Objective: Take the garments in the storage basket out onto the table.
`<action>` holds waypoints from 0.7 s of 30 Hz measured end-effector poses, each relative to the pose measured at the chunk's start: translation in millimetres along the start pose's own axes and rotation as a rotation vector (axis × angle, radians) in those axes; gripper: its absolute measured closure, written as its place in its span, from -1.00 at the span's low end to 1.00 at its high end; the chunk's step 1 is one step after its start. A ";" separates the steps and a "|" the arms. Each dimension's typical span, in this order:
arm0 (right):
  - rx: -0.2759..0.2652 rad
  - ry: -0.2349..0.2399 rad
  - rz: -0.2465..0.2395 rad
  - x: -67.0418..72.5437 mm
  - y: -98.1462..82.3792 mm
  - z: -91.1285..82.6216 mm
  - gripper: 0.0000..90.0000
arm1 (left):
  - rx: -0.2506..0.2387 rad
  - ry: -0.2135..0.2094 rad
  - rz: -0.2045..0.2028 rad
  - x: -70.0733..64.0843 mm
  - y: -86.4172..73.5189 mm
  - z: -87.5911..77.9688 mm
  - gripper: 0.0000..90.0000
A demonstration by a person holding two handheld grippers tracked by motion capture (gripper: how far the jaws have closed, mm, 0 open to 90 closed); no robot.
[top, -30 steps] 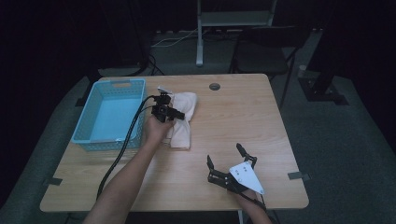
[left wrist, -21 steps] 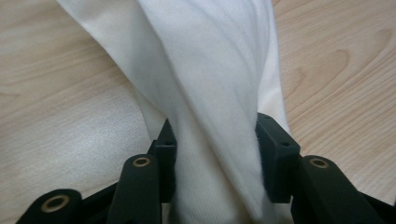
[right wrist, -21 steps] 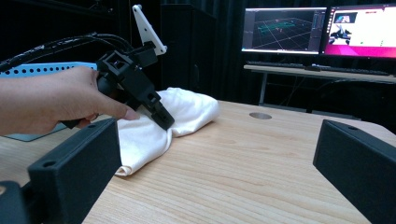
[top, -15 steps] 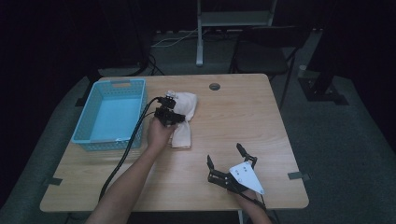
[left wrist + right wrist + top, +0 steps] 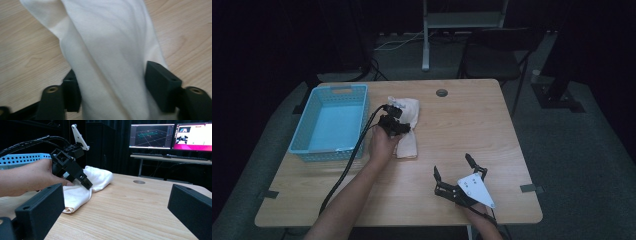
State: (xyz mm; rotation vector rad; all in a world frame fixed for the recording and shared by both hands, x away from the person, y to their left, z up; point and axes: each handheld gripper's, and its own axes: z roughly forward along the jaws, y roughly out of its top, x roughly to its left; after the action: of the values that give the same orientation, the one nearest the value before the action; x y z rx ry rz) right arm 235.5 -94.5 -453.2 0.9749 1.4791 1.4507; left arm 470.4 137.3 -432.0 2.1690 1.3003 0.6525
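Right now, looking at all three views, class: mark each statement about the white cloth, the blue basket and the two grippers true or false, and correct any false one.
1. The white fabric cloth lies inside the light blue plastic basket. False: it lies on the pale wooden table, beside the basket.
2. The left gripper has the cloth between its jaws. True; those jaws have just been opening.
3. The right gripper holds a corner of the cloth. False: its jaws stand open on nothing, apart from the cloth.
4. The basket has nothing in it. True.
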 end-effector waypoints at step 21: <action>0.000 0.000 -0.001 0.1 0.0 -0.1 -0.99 | 0.031 -0.026 -0.089 14.1 -2.0 5.9 -0.77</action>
State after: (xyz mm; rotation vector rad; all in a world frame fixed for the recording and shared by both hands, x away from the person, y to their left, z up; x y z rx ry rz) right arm 235.4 -94.5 -453.2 0.9741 1.4787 1.4502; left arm 478.8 149.6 -435.9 2.1237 1.3933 0.5701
